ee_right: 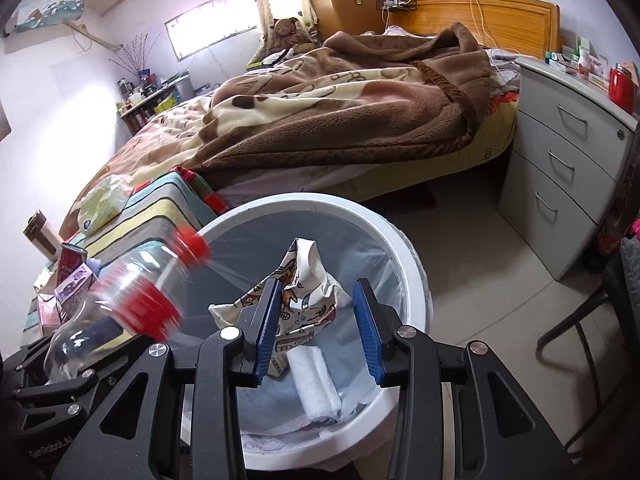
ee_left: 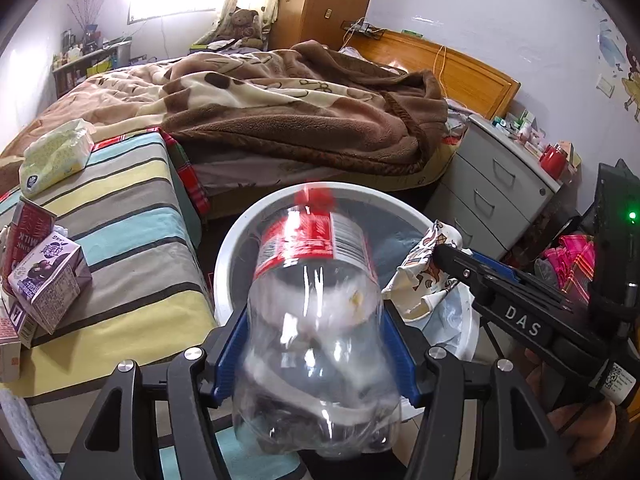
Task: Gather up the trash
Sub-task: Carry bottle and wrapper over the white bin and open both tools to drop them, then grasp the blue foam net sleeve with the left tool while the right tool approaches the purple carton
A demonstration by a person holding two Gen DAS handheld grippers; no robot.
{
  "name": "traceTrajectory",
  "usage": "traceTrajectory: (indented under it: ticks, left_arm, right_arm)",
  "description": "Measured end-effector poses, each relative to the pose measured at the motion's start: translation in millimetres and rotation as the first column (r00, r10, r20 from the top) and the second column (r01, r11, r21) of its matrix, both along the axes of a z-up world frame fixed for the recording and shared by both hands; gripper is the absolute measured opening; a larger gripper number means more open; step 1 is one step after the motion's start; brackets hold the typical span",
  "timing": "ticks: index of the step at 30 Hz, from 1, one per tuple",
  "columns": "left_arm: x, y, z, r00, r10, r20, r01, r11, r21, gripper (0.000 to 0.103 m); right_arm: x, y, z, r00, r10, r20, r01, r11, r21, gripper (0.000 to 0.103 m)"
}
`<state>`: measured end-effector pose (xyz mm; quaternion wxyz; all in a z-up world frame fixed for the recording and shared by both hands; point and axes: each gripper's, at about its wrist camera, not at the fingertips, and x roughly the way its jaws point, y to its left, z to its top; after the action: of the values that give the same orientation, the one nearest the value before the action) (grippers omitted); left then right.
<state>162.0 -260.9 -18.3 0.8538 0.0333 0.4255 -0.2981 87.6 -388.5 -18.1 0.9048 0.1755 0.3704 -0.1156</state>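
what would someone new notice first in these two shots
The clear plastic bottle with a red label and red cap, held between the fingers of the left gripper, fills the foreground over the round white lined trash bin. Beside it, the crumpled cartoon-print paper cup sits in the right gripper above the bin. Behind lies a bed with a rumpled brown blanket.

Black angular linkage arms on left gripper (ee_left: 316, 344); blue ribbed pads (ee_left: 232, 354); silver round screws; white "DAS" lettering, QR sticker, green light on right gripper (ee_right: 316, 328); possibly bare skin beneath.
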Motion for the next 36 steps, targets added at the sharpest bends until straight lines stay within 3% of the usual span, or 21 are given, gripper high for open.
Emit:
traceTrajectory:
  ticks: [1, 3, 5, 19, 36]
  left_arm:
    - [0, 1, 0, 1.000, 0.001, -0.003, -0.001, 1.000, -0.009, 0.063]
    - [0, 4, 2, 1.000, -0.003, -0.002, 0.003, 1.000, -0.024, 0.064]
    - [0, 6, 5, 1.000, 0.001, 0.008, -0.001, 1.000, -0.031, 0.066]
    - [-9, 48, 25, 0.996, 0.073, 0.046, -0.070, 0.996, -0.060, 0.067]
    - [-19, 141, 33, 0.970, 0.233, 0.073, -0.227, 0.971, -0.078, 0.067]
  right_arm:
    - [0, 1, 0, 1.000, -0.002, 0.000, 0.002, 1.000, 0.000, 0.041]
    - [-1, 1, 0, 1.000, -0.006, 0.001, 0.006, 1.000, -0.001, 0.057]
    - [-2, 2, 1, 1.000, -0.005, 0.005, 0.005, 1.000, 0.004, 0.061]
    - [-8, 24, 13, 0.997, 0.026, 0.072, -0.027, 1.000, 0.014, 0.061]
    - [4, 84, 23, 0.974, 0.173, 0.145, -0.174, 0.985, -0.004, 0.066]
